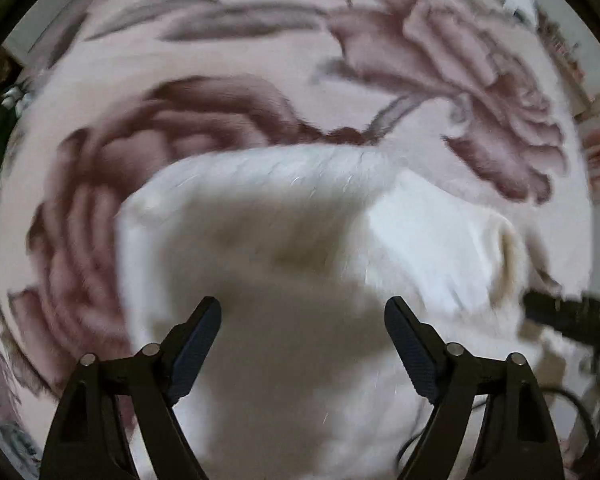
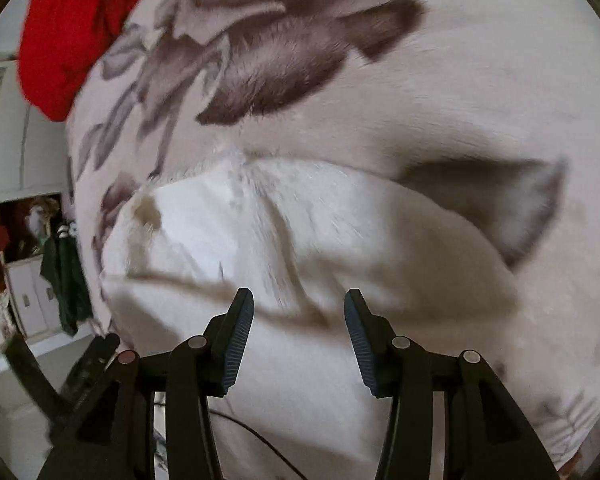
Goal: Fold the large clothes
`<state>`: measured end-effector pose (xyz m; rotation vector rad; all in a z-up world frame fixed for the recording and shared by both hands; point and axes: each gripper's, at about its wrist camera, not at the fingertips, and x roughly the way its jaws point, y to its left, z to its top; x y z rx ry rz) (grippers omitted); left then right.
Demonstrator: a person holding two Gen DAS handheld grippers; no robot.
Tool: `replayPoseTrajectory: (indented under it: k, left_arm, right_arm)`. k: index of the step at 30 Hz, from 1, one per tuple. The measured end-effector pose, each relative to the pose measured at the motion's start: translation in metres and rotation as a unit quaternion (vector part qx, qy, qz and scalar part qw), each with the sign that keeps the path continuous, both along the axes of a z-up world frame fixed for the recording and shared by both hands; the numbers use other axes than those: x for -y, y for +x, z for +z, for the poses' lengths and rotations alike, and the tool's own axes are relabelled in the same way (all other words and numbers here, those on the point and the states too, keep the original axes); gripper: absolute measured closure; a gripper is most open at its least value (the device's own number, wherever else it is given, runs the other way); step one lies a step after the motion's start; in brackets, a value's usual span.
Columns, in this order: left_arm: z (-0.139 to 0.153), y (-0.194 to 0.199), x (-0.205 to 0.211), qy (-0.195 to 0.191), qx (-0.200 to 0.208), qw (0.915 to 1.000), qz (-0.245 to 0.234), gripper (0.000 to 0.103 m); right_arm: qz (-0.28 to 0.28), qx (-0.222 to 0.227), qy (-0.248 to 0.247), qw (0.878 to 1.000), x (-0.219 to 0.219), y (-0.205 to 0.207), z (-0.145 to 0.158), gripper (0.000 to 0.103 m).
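Observation:
A white fluffy garment (image 1: 300,240) lies bunched on a pale floral blanket (image 1: 228,60). My left gripper (image 1: 302,312) hangs just above it, jaws wide apart and empty. In the right wrist view the same white garment (image 2: 300,240) shows folds and a rounded far edge. My right gripper (image 2: 299,304) is open and empty above its near part. The other gripper's dark body (image 1: 572,316) shows at the right edge of the left wrist view.
A red cloth (image 2: 68,32) lies at the blanket's far left corner. The blanket (image 2: 460,100) covers a bed. Left of the bed are white cabinets (image 2: 28,300) and a dark green garment (image 2: 66,276). A black cable (image 2: 260,440) runs under the right gripper.

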<state>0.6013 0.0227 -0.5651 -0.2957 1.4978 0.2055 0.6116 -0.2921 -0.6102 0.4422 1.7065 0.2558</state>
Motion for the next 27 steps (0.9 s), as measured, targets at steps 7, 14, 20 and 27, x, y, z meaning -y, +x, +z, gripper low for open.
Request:
replayPoseTrajectory:
  k: [7, 14, 20, 27]
  left_arm:
    - [-0.042, 0.049, 0.027, 0.09, -0.022, 0.9933, -0.068, 0.067]
    - [-0.035, 0.036, 0.039, 0.126, 0.02, 0.9863, -0.104, 0.093]
    - [-0.028, 0.028, 0.042, 0.125, 0.039, 0.9865, -0.098, 0.095]
    - [-0.001, 0.041, 0.025, 0.098, 0.066, 0.9894, -0.085, 0.096]
  right_arm:
    - [-0.015, -0.026, -0.005, 1.0, -0.035, 0.015, -0.035, 0.053]
    - [0.014, -0.007, -0.042, 0.999, -0.06, 0.016, -0.046, 0.076]
    - [0.014, 0.008, -0.06, 0.998, -0.058, 0.013, -0.048, 0.091]
    - [0.0, 0.039, -0.06, 0.997, -0.052, 0.013, -0.026, 0.094]
